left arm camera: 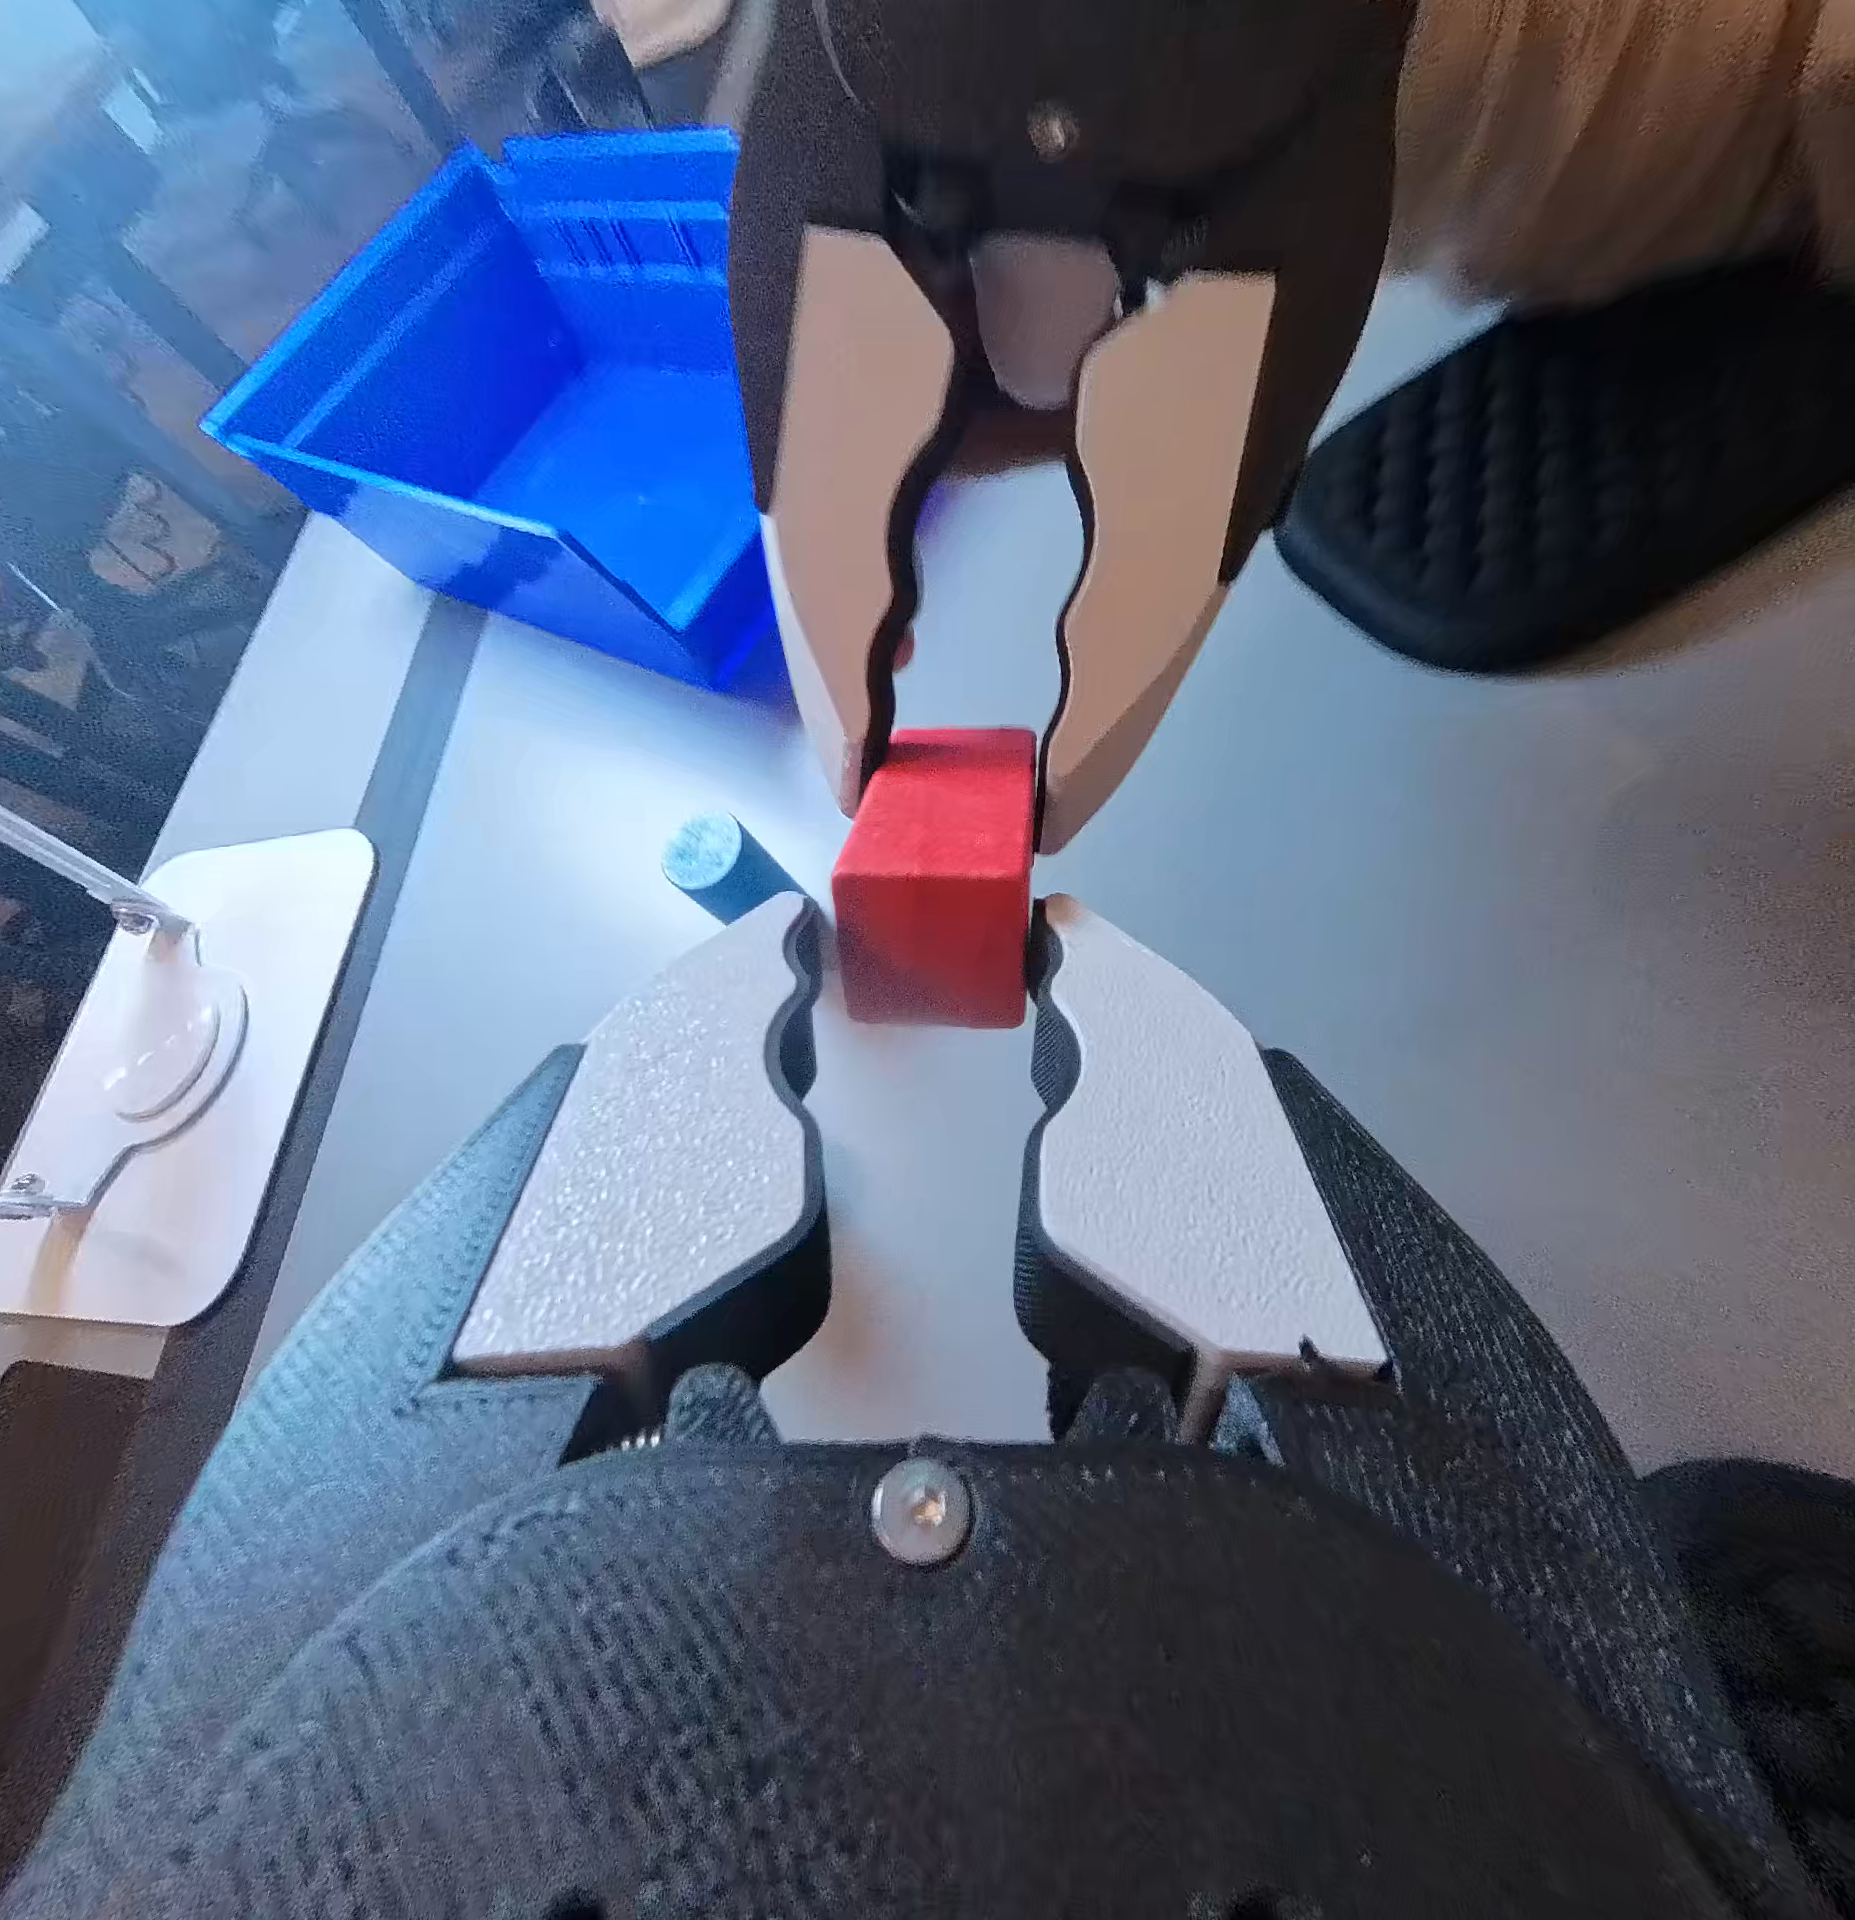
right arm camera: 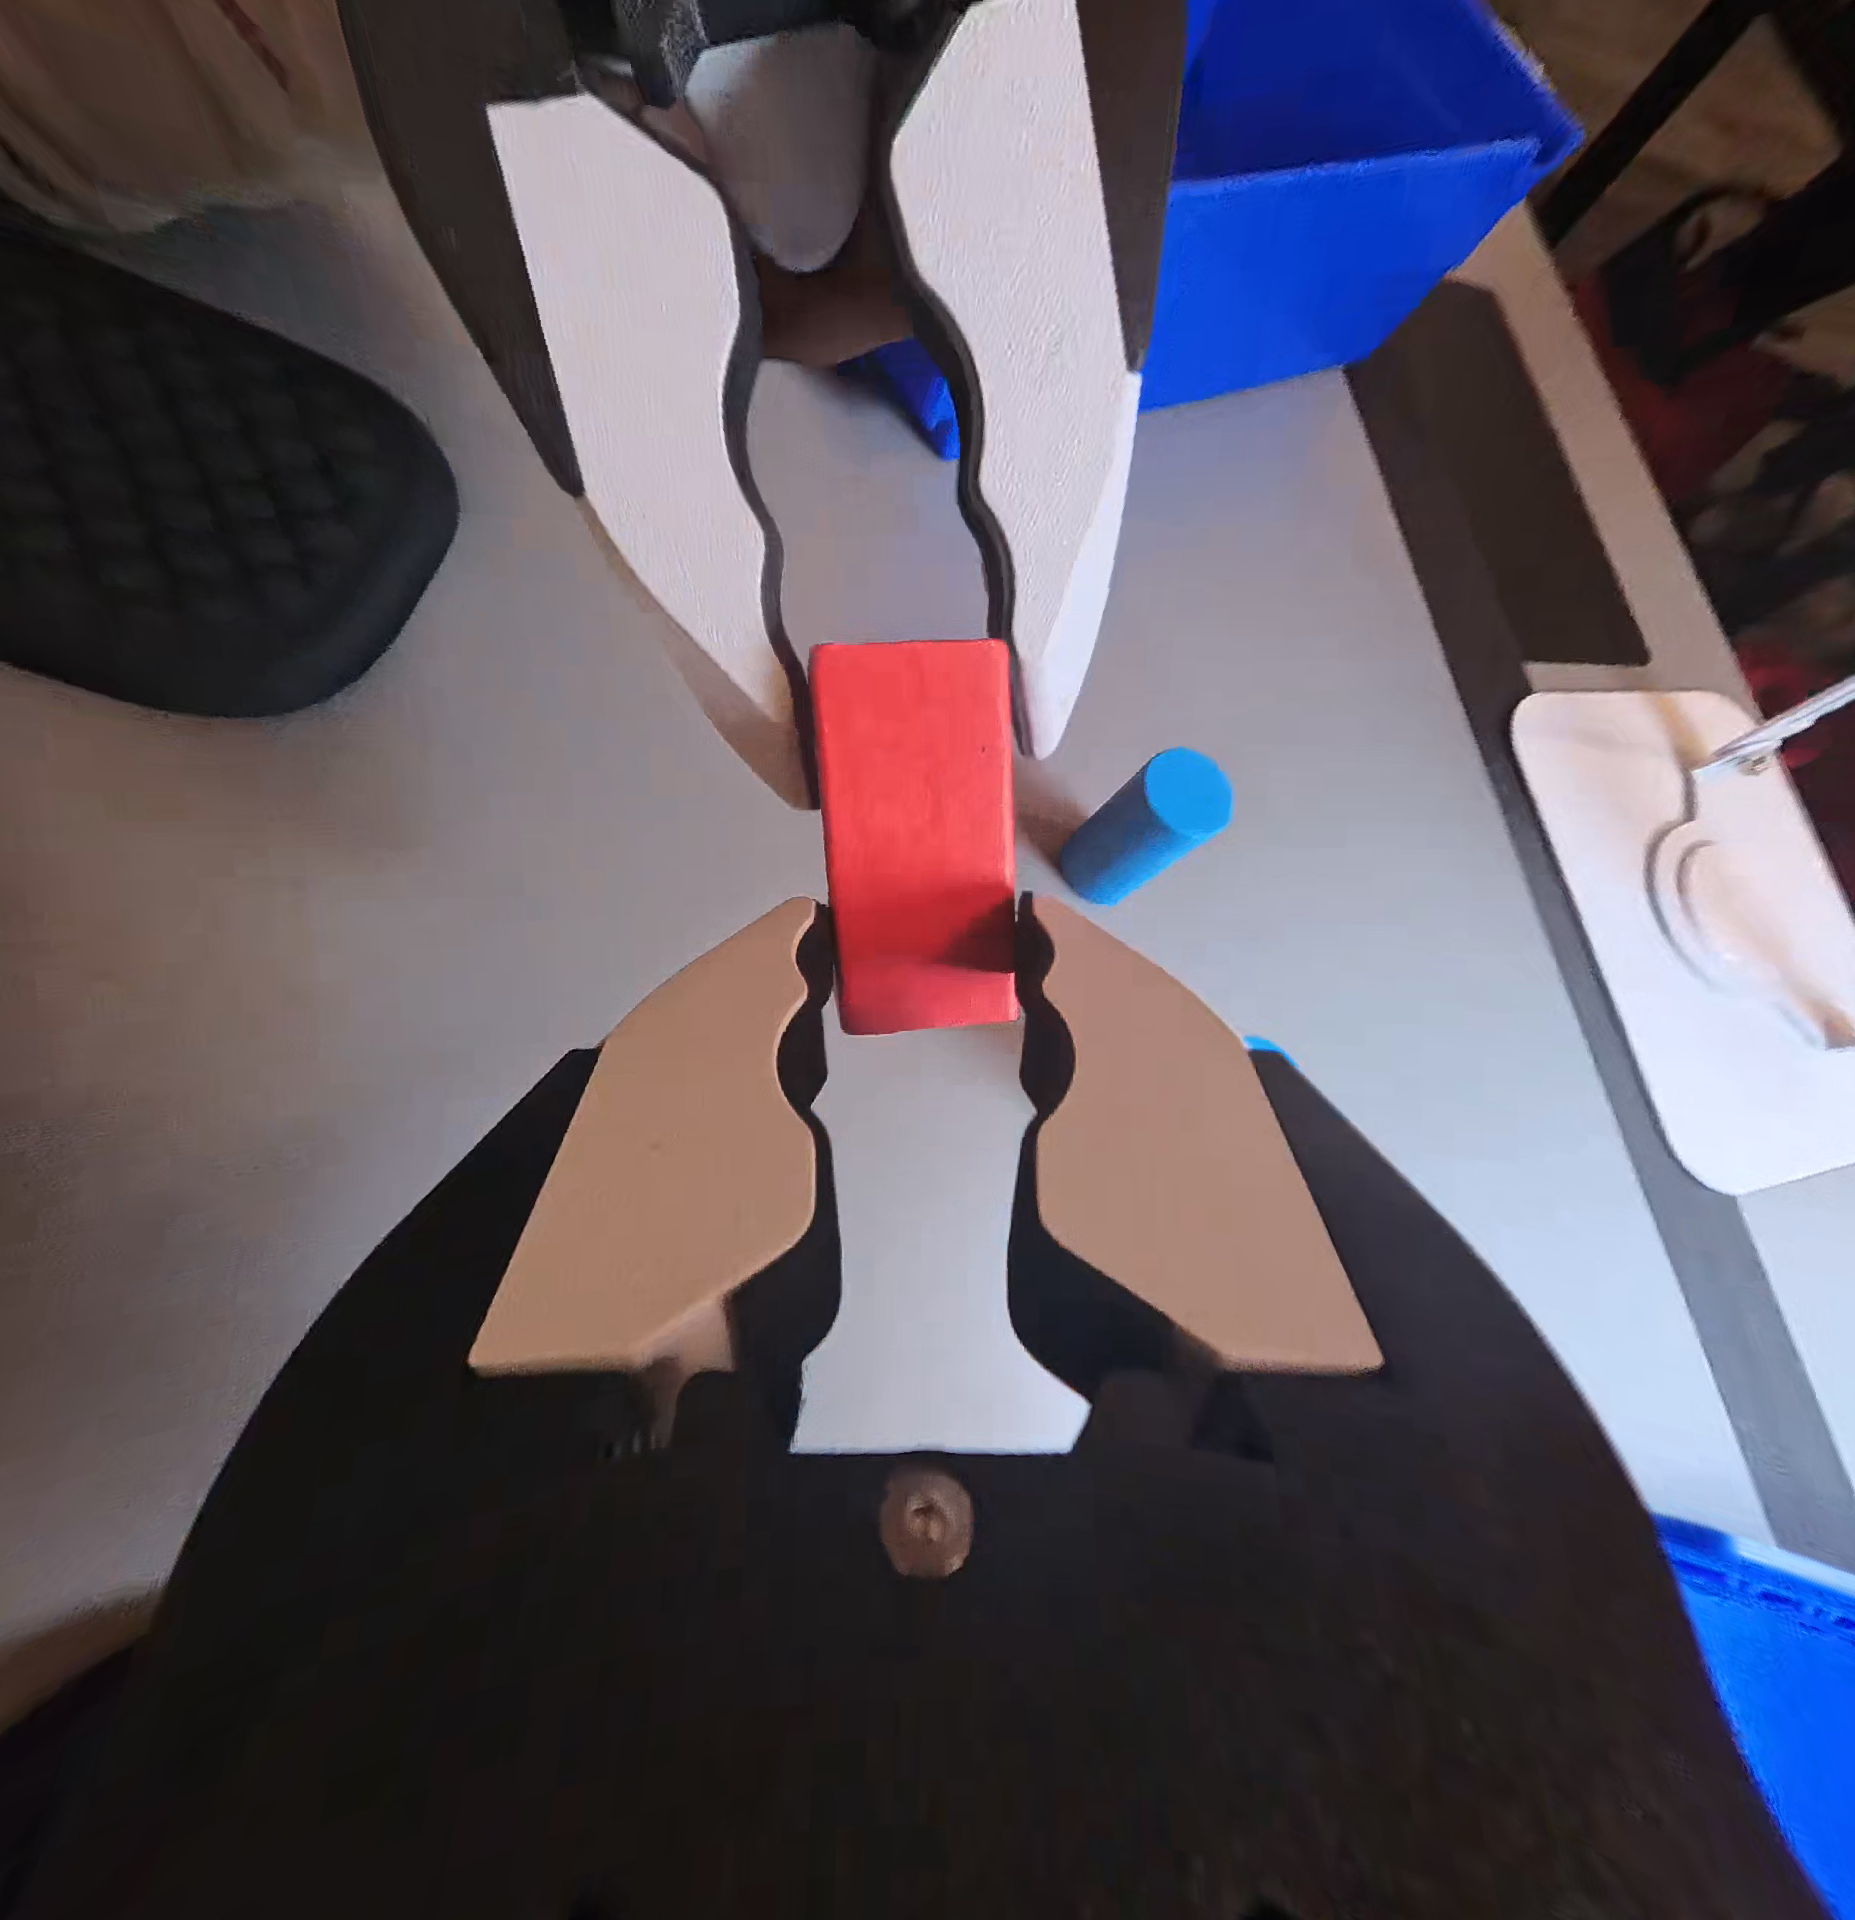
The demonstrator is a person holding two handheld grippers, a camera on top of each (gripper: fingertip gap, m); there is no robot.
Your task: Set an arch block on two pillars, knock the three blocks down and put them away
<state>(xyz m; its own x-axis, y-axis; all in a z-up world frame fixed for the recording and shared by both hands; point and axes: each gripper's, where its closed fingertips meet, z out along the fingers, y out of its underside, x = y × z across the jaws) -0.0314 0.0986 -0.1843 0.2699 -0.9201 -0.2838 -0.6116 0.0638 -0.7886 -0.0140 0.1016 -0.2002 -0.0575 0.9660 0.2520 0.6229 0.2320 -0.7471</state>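
Red painted wood: the arch block [left arm camera: 938, 883] is a small rigid piece, probably light, with smooth flat sides that could slip under a weak pinch. Best hold looks like across the two long flat faces near each end, which is what is happening. It sits mid-bench between both tools, ends pointing at each.

Left hand-held gripper [left arm camera: 928, 940] has its white fingertips on either side of one end of the block, clamped on it or very nearly; contact looks tight. Right hand-held gripper [right arm camera: 923, 945], tan fingertips, pinches the opposite end the same way, clenched on the block. The two tools face each other tip to tip with the block bridging them.

Whether the block is lifted or resting on the bench [left arm camera: 1318, 1039] I cannot tell.

A blue cylinder pillar [right arm camera: 1146, 826] lies on its side just beside the block, toward the bench edge with the dark strip. A second pillar is not clearly visible. The blue bin [left arm camera: 466, 436] stands near the far bench edge, open and apparently without blocks inside. White plate mount [left arm camera: 164, 1081] on that same dark-strip edge.
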